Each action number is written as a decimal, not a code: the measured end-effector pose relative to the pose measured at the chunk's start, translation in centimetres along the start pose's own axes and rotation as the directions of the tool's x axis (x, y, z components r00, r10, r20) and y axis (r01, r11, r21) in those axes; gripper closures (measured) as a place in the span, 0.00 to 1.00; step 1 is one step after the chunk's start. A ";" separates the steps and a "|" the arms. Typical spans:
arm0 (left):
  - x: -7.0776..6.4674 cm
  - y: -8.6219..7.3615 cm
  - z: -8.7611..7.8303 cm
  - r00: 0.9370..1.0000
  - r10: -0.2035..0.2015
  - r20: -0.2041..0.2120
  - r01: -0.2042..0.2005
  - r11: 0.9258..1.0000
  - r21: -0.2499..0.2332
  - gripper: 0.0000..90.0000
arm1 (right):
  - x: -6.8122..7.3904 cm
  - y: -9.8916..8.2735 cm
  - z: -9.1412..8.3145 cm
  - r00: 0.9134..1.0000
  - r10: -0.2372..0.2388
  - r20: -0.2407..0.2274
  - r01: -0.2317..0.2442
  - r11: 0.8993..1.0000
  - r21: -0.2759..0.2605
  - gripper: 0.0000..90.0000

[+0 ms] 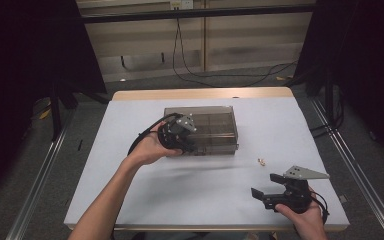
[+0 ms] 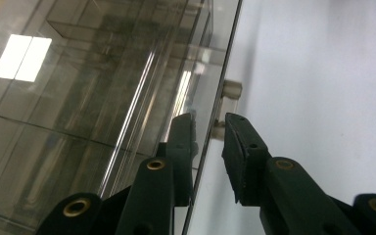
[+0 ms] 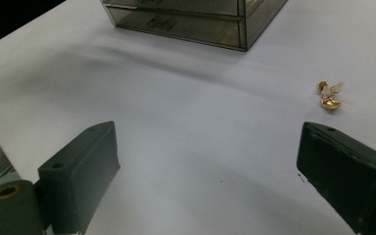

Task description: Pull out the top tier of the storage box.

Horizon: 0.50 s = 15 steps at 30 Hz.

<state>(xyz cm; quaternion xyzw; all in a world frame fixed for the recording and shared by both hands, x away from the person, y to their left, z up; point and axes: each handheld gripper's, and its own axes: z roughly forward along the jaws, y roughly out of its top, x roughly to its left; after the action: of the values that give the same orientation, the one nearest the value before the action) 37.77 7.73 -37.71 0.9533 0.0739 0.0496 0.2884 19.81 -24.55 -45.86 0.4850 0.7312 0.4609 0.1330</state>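
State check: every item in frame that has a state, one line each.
Smoky clear compartment box: lid down, resting flat on the table.
Left gripper: jaws narrowed astride the lid's front edge beside a small pale clasp; contact with the edge not clear.
Right gripper: jaws wide open, nothing between them, held low over the table.
Small gold pieces: loose on the table, untouched.

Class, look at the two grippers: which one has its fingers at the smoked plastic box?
The left gripper: its fingers straddle the front edge of the box. The right gripper gapes over bare table.
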 end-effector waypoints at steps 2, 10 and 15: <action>0.1 0.0 0.1 1.000 0.002 0.004 -0.002 1.000 0.010 0.84 | 0.0 0.0 0.0 1.000 0.002 0.000 -0.002 1.000 0.000 0.09; 0.1 0.1 0.2 1.000 0.029 0.009 -0.029 0.999 0.031 0.92 | 0.0 0.0 0.0 1.000 0.002 -0.001 -0.002 1.000 0.003 0.09; 0.0 0.1 0.1 0.999 0.040 0.012 -0.040 0.999 0.033 0.93 | 0.0 0.0 0.0 1.000 0.003 -0.002 -0.003 1.000 0.005 0.09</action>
<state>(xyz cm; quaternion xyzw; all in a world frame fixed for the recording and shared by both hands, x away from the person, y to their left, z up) 37.79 7.61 -37.79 0.9596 0.0541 0.0488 0.2718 19.84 -24.57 -45.91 0.4860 0.7319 0.4595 0.1304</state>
